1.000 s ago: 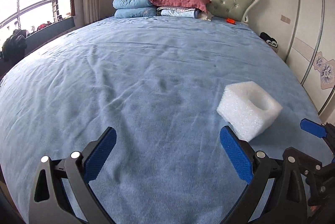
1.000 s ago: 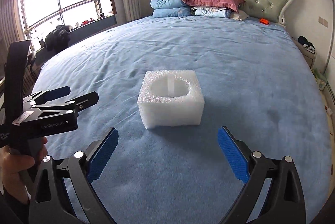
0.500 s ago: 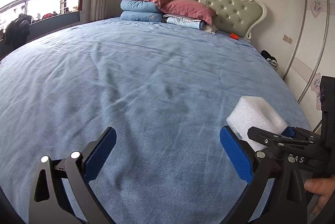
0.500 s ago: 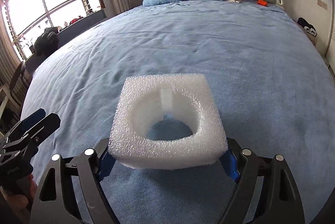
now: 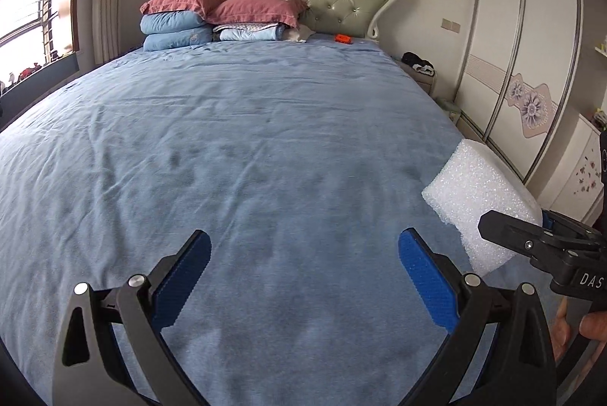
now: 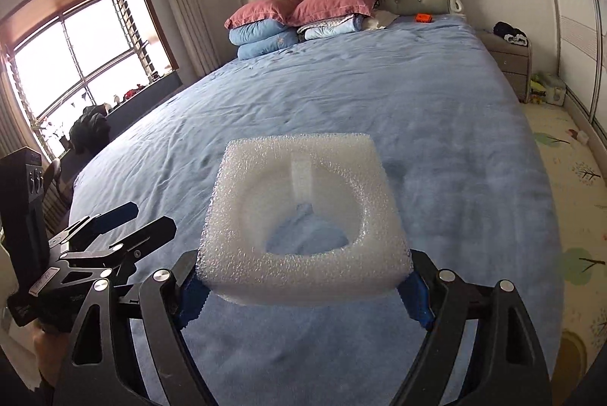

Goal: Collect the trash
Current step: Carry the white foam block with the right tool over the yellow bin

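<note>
A white foam packing block (image 6: 303,216) with a round hollow is clamped between the blue pads of my right gripper (image 6: 303,288), held above the blue bedspread (image 6: 379,102). The same foam block (image 5: 478,201) shows at the right of the left wrist view, with the right gripper's black jaw in front of it. My left gripper (image 5: 303,273) is open and empty, low over the bedspread (image 5: 246,140). It also shows at the left of the right wrist view (image 6: 125,228).
Stacked pillows (image 5: 212,15) and folded bedding lie by the headboard, with a small orange object (image 5: 343,38) beside them. A nightstand (image 6: 510,57) and wardrobe (image 5: 531,46) stand right of the bed. A window (image 6: 76,65) is at the left.
My right gripper moved up to the foam block, shut on it and lifted it off the bed. The left gripper stayed open and turned a little toward the headboard.
</note>
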Available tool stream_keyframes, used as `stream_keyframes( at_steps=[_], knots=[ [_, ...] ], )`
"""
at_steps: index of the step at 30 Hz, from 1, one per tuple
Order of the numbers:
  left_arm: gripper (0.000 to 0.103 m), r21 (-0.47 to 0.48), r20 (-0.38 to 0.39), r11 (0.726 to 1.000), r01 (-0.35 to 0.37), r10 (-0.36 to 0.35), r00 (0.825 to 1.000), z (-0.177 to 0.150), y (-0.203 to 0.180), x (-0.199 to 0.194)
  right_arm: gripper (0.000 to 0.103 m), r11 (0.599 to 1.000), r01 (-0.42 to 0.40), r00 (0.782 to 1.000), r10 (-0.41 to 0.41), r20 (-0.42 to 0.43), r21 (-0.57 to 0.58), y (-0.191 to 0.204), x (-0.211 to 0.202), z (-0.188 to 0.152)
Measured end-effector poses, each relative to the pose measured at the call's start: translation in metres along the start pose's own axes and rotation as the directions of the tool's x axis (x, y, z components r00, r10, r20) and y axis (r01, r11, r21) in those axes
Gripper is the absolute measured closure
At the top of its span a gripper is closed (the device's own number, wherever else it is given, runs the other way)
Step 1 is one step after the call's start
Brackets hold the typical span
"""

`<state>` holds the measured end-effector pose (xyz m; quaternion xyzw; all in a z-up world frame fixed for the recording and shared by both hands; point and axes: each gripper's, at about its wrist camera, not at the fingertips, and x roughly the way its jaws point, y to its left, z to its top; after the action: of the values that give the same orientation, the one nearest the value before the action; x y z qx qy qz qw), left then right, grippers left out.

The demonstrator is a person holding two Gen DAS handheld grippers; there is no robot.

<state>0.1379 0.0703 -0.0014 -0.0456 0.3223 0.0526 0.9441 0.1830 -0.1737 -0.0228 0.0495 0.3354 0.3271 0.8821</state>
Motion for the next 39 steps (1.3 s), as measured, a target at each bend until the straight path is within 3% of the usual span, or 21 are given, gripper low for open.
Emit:
stream_keyframes(
  at_steps=[5,12,18,22,28,37,39],
  knots=[
    [0.004,0.079,-0.025,0.991,0.108,-0.106,0.994,-0.008,-0.077,-0.008,0.024,0.995,0.060,0.996,-0.064,0.060,0.078,-0.054,-0.068,-0.029],
    [0.004,0.197,-0.093,0.955,0.223,-0.208,0.974,-0.028,-0.186,-0.007,0.023,0.969,0.128,0.982,-0.154,0.109,0.213,-0.130,-0.148,-0.076],
    [0.004,0.265,-0.162,0.909,0.320,-0.286,0.945,-0.047,-0.268,-0.002,0.023,0.935,0.258,0.946,-0.296,0.134,0.245,-0.173,-0.201,-0.114],
    [0.004,0.308,-0.216,0.871,0.382,-0.327,0.920,-0.057,-0.319,0.005,0.023,0.910,0.323,0.926,-0.361,0.113,0.262,-0.197,-0.216,-0.143],
    [0.004,0.309,-0.330,0.829,0.466,-0.366,0.870,-0.071,-0.372,0.026,0.023,0.875,0.346,0.919,-0.389,0.067,0.338,-0.233,-0.229,-0.178],
    [0.004,0.341,-0.410,0.805,0.485,-0.337,0.848,-0.093,-0.415,0.060,0.023,0.843,0.358,0.921,-0.390,-0.004,0.402,-0.273,-0.215,-0.213],
    [0.004,0.344,-0.415,0.800,0.492,-0.340,0.844,-0.097,-0.420,0.064,0.014,0.826,0.382,0.913,-0.406,-0.032,0.415,-0.280,-0.209,-0.217]
  ],
)
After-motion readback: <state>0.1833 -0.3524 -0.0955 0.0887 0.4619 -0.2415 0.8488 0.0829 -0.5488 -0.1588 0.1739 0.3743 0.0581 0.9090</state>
